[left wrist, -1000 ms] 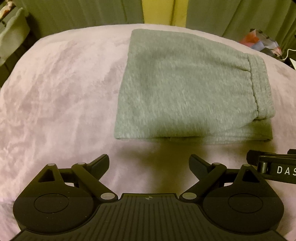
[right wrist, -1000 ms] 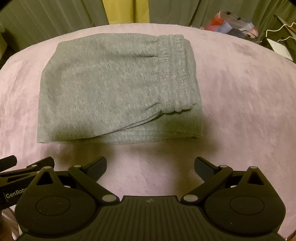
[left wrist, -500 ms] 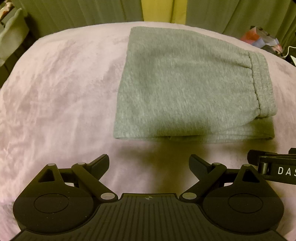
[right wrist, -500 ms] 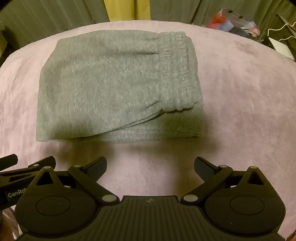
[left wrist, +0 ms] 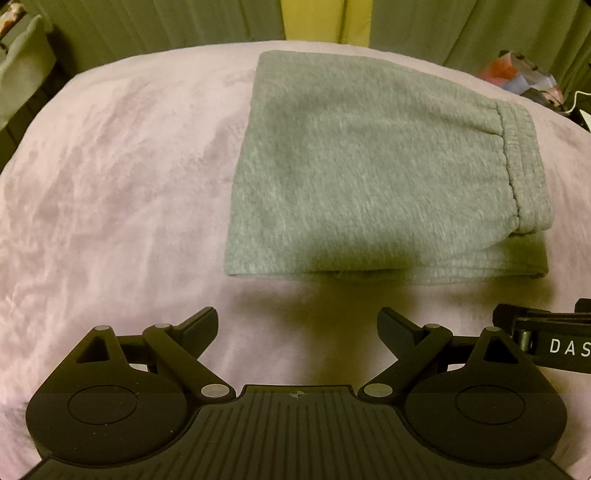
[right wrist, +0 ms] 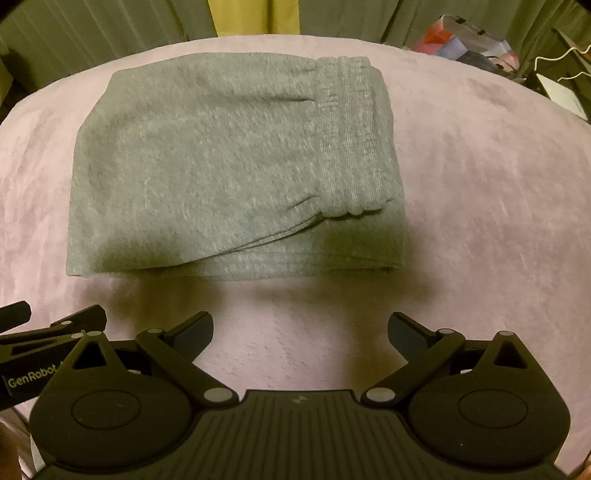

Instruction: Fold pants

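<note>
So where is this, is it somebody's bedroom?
Probably a bedroom or other room at home. The folded grey knit pants lie on a soft pink plush blanket, maybe on a bed. Green pleated curtains hang behind, and colourful household clutter sits off to the side.

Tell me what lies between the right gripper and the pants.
Nothing but bare pink blanket, partly in shadow, lies between the open right gripper and the folded pants; the right wrist view shows it.
</note>
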